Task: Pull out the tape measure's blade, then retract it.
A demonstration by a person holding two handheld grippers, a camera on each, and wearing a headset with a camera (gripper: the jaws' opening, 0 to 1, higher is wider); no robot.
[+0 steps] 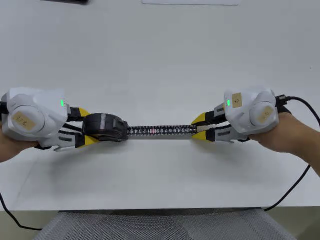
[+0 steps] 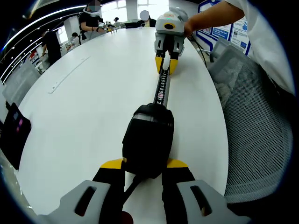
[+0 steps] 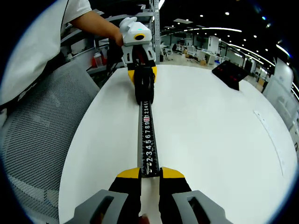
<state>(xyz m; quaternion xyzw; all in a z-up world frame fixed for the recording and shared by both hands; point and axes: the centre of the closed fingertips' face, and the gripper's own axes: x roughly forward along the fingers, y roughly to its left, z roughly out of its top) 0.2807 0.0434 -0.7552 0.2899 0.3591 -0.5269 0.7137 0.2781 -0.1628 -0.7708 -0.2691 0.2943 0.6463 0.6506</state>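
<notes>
The black tape measure case (image 1: 104,127) rests on the white table, held between the yellow-tipped fingers of my left gripper (image 1: 86,127), which is shut on it; the case (image 2: 148,139) sits close in the left gripper view. Its black blade (image 1: 160,131) with white numerals runs rightward to my right gripper (image 1: 201,129), shut on the blade's end. In the right gripper view the blade (image 3: 146,140) stretches away from my right gripper (image 3: 150,173) toward the case (image 3: 144,87) and the left gripper (image 3: 141,70). The left gripper view shows the right gripper (image 2: 166,63) at the blade's (image 2: 161,88) far end.
A cable (image 1: 299,175) trails from the right gripper over the table's near edge. A mesh chair (image 1: 160,226) stands below that edge. A dark flat device (image 3: 227,73) lies on the far part of the table. People stand at the table's end (image 2: 96,21).
</notes>
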